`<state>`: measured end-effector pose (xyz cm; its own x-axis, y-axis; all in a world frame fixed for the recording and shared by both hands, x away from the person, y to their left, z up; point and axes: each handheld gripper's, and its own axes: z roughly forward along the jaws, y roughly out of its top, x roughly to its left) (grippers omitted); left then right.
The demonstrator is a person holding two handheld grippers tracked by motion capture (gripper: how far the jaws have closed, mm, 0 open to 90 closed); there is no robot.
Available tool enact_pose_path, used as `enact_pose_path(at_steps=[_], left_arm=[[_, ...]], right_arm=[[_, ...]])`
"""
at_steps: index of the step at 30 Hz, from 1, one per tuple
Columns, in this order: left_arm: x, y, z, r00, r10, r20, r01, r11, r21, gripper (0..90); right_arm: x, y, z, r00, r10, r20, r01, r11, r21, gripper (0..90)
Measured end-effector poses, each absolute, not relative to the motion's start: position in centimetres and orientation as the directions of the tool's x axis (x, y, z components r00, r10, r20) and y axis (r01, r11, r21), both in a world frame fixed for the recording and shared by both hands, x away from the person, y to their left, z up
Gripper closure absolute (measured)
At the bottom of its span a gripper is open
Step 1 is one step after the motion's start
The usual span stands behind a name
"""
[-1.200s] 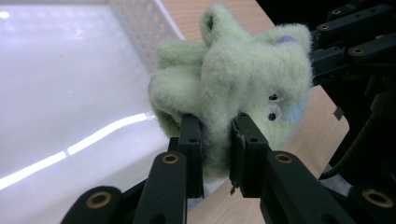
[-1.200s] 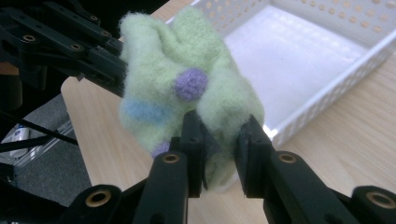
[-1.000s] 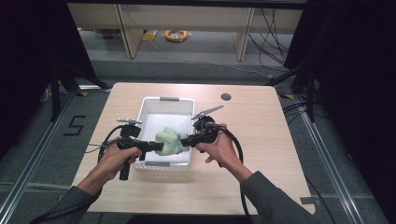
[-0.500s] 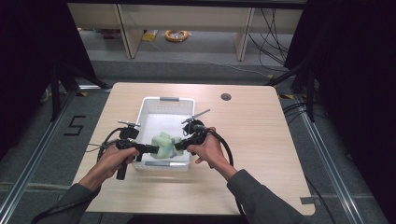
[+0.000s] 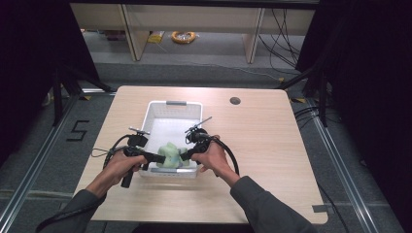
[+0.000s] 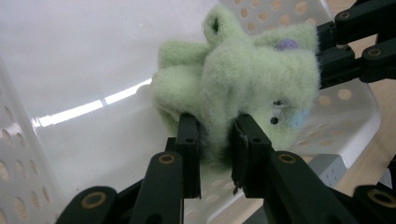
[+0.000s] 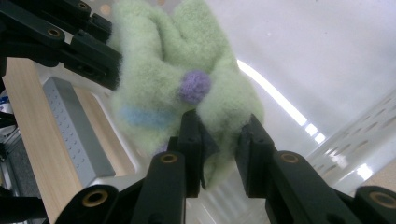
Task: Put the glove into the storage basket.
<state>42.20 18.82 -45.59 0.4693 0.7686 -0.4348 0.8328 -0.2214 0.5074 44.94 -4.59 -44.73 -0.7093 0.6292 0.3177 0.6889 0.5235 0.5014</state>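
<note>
A soft green toy (image 5: 169, 154) hangs inside the white basket (image 5: 171, 104), near its front wall. Both grippers pinch it — the left gripper (image 6: 215, 140) and the right gripper (image 7: 218, 135) each have their fingers pressed into its fleece from opposite sides, probably to lower it evenly into the basket on the desk (image 5: 272, 141).

I work at a pale wooden tabletop (image 5: 272, 141) with a dark round grommet (image 5: 235, 101) near its far edge, on a grey floor (image 5: 194, 73). Black curtains (image 5: 369, 73) hang either side. Beyond stand light wood shelf legs (image 5: 252, 34), cables (image 5: 282, 29) and an orange coil (image 5: 183, 36).
</note>
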Motion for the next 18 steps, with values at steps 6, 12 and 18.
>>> enact_pose_path(at_steps=[6, 12, 18], left_arm=[[42.6, 18.7, -45.5, 0.484, 0.783, -0.39, 0.825, -0.259, 0.503, 72.0], [43.0, 18.7, -45.8, 0.485, 0.795, -0.364, 0.829, -0.285, 0.481, 70.3], [43.2, 18.7, -45.8, 0.498, 0.803, -0.328, 0.82, -0.312, 0.481, 64.1]], right_arm=[[45.0, -4.4, -44.9, -0.708, 0.634, 0.311, 0.69, 0.528, 0.496, 72.2], [45.2, -4.0, -45.1, -0.717, 0.635, 0.288, 0.68, 0.548, 0.487, 68.0], [45.2, -3.4, -45.0, -0.715, 0.644, 0.271, 0.683, 0.561, 0.468, 59.5]])
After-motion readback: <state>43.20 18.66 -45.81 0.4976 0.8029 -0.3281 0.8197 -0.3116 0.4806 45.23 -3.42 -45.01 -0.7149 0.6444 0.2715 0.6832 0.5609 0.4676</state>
